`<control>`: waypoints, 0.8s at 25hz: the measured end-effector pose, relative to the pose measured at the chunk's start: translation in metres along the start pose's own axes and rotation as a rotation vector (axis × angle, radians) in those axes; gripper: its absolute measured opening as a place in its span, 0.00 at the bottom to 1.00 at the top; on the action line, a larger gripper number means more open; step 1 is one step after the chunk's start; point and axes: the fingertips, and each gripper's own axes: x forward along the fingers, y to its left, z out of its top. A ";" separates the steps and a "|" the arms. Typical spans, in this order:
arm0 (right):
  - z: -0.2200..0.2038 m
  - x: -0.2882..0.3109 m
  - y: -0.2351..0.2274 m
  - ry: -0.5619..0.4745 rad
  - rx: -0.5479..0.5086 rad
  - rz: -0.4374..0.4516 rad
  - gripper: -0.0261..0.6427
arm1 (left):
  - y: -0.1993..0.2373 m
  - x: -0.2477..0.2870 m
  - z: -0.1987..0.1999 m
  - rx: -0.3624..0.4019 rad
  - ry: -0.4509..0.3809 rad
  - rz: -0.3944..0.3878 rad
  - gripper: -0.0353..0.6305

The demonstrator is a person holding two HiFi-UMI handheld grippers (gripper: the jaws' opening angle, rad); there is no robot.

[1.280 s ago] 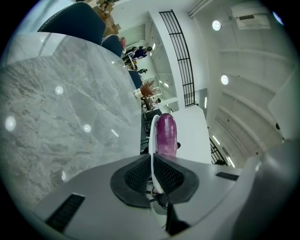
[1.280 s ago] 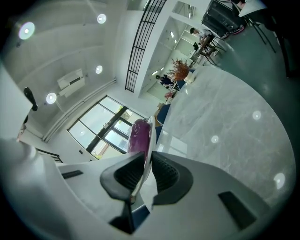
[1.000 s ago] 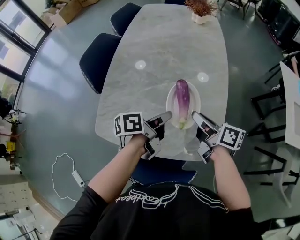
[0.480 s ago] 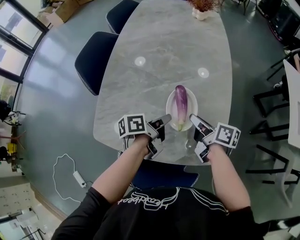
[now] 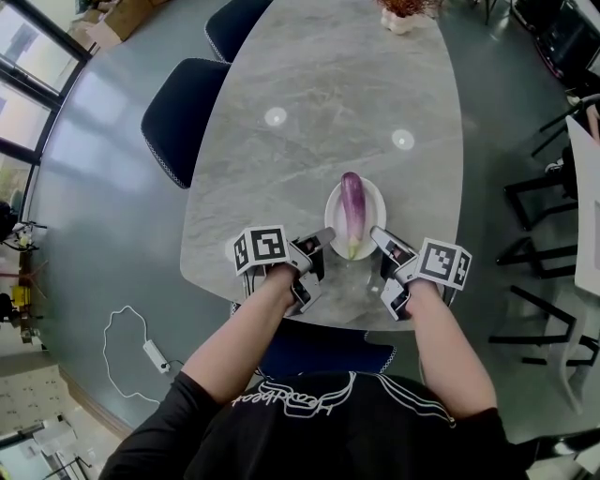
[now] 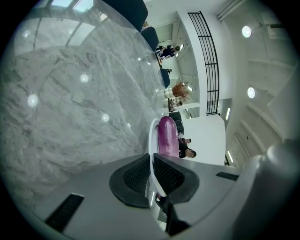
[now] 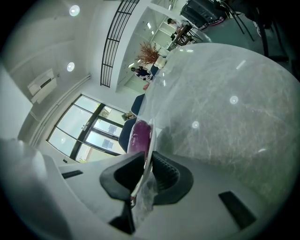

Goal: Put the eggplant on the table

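Left tongs [image 5: 323, 236] are clamping the plate's [image 5: 378, 194] near-left rim; right tongs [image 5: 377, 234] are clamping its near-right rim. Eggplant [image 5: 352, 208] is lying lengthwise on the plate, stem end pointing toward the table's [image 5: 281, 169] near edge.

No legible text, white script on shirt [image 5: 309, 401] unreadable

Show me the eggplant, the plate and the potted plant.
eggplant [image 5: 352, 211], head view, middle of its purple body.
plate [image 5: 376, 214], head view, bare right side by the rim.
potted plant [image 5: 399, 23], head view, its white pot.
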 end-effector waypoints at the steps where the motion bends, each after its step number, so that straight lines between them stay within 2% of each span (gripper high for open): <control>1: -0.001 0.001 -0.001 0.006 -0.002 -0.006 0.12 | 0.002 0.000 0.000 -0.004 -0.002 0.005 0.08; 12: -0.004 0.008 -0.002 0.017 0.020 -0.019 0.12 | 0.011 0.002 0.001 -0.008 -0.019 0.042 0.08; 20: -0.006 0.008 -0.004 0.036 0.002 -0.060 0.12 | 0.015 0.002 0.000 -0.035 -0.017 0.045 0.08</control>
